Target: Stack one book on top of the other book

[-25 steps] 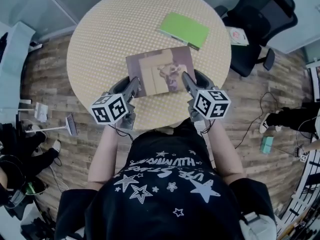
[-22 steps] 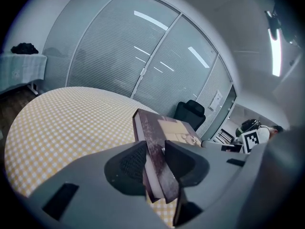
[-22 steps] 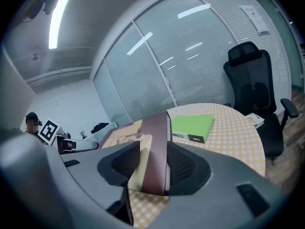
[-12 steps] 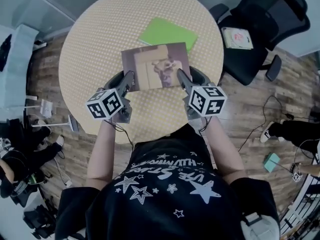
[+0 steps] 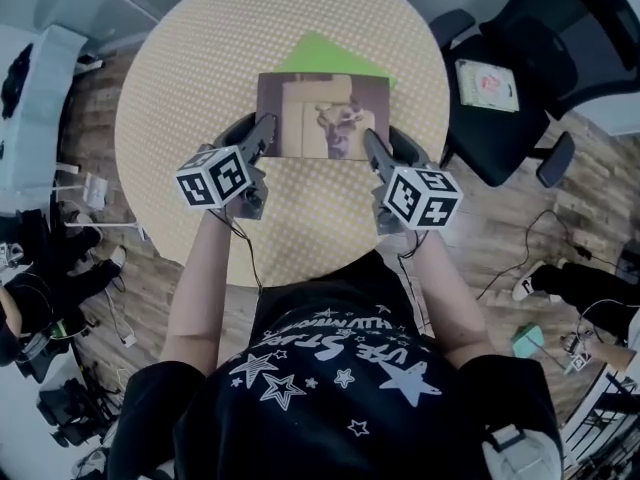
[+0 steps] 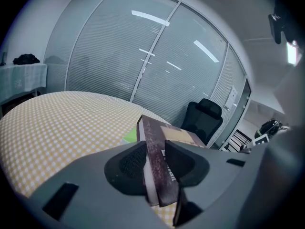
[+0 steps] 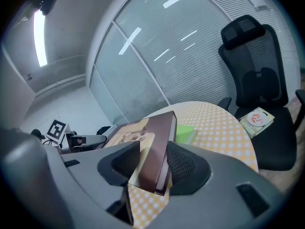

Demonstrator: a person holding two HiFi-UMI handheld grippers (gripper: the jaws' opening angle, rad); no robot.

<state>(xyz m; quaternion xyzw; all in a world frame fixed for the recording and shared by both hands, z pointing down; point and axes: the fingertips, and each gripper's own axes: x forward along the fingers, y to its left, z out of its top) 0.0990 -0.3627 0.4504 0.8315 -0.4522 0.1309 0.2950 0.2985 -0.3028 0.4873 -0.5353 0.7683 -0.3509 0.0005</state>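
A: Item 1?
B: Brown book (image 5: 323, 116), cover up, held betw. both grippers above round checked table (image 5: 190, 78).
A: Fingers?
B: Left gripper (image 5: 266, 133): fingers clamped on book's left edge. Right gripper (image 5: 371, 146): fingers clamped on its right edge.
A: Item 2?
B: Green book (image 5: 325, 56), flat on table, far side. Brown book overlaps its near part. Contact betw. the two: can't tell.
A: Misc.?
B: Black office chair (image 5: 520, 38) right of table, w/ booklet (image 5: 488, 84) on seat.
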